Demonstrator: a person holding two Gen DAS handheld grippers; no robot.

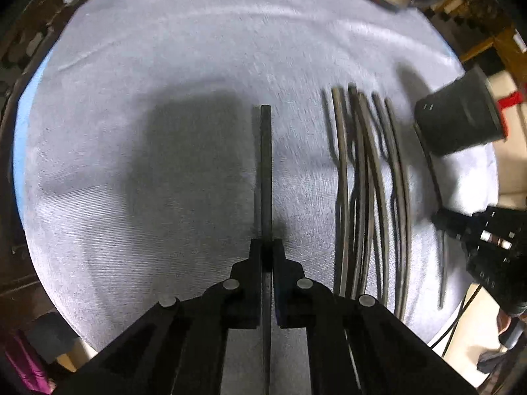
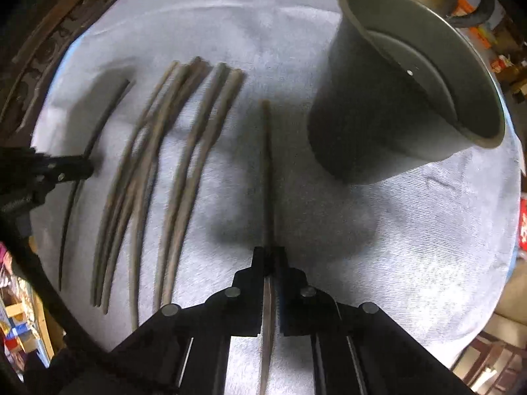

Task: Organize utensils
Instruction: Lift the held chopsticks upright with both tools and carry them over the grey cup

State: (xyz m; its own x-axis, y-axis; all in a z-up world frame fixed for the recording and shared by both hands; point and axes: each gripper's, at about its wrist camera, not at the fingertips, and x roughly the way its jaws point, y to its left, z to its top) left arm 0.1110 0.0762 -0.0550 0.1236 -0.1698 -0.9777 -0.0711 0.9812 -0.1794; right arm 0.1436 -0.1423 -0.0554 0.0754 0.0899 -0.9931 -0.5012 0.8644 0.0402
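L gripper pinched tight on dark chopstick, pointing fwd over grey cloth. R gripper likewise clamped on brown chopstick. Further out: loose chopsticks lying btwn the two, grey cup standing far R.

Pale blue-grey cloth with a fine woven rib covers the table. Dark grey cup — matte. Chopsticks grey-brown, one black. Both grippers black.
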